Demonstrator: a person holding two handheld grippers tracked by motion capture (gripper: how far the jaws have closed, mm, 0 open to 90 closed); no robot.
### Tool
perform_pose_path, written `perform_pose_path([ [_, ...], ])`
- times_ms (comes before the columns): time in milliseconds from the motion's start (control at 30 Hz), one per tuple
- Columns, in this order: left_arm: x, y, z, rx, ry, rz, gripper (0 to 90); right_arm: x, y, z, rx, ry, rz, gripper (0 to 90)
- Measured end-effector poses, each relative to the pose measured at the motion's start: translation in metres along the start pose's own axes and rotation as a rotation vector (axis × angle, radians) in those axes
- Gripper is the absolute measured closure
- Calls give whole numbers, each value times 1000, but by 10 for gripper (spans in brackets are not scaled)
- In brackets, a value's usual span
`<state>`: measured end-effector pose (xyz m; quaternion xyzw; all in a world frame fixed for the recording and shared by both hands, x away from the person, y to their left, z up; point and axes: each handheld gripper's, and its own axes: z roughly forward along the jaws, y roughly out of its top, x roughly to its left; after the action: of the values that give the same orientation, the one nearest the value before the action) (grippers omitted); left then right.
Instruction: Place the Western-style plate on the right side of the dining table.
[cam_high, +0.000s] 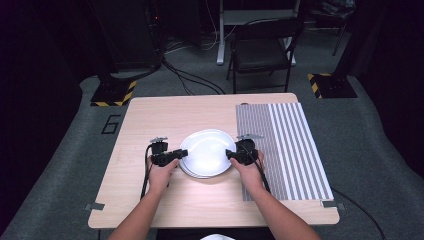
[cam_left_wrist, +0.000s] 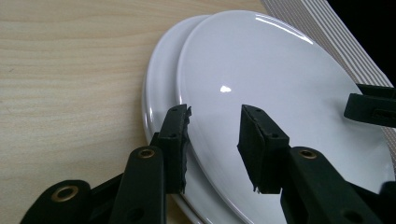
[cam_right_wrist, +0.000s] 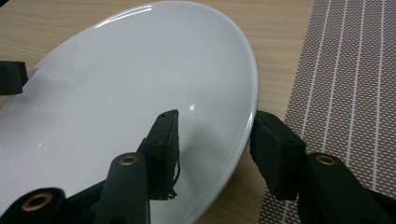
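A dim room with grey carpet, a folding chair (cam_high: 261, 47) and trailing cables lies beyond the pale wooden tabletop (cam_high: 150, 125), which carries a striped placemat (cam_high: 290, 150) just outboard of the right claw (cam_high: 233, 154). Between the two claws sit white plates: a top plate (cam_high: 207, 150) resting on a lower plate (cam_left_wrist: 159, 93) whose rim peeks out on the left claw's side. The left claw (cam_left_wrist: 215, 140) stands open at a middling width, one jaw outside the top plate's rim and the other over its face, so the edge runs between them without being pinched yet. In the right gripper view the right claw (cam_right_wrist: 215, 149) is likewise parted, straddling the opposite rim, one jaw above the glossy face and one just beyond the edge toward the placemat. The plate looks like glazed ceramic, so I judge it rigid, fairly heavy, slick and breakable; the thin rim is the sensible hold, gripped on both sides at once to keep it level. The lower plate directly beneath may crowd the underside jaw, and the placemat's edge lies close to the right claw's outer jaw.
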<state>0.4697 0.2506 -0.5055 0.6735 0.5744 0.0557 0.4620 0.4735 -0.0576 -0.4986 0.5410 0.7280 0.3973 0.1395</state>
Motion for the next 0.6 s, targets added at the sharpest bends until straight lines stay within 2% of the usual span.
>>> perform_pose_path([
  [100,0,0,1,10,-8,11,628,-1,0,-2,1,-2,4,522],
  [167,-2,0,3,5,-13,-2,628,-3,0,-4,2,-1,8,522],
  [300,-5,-1,6,8,-32,-1,628,-8,0,-7,-3,-7,20,522],
  [533,-10,-1,11,12,-35,11,625,-14,0,-12,-17,-19,10,525],
  [600,-12,-1,13,13,-42,13,625,-14,0,-14,-12,-21,22,525],
])
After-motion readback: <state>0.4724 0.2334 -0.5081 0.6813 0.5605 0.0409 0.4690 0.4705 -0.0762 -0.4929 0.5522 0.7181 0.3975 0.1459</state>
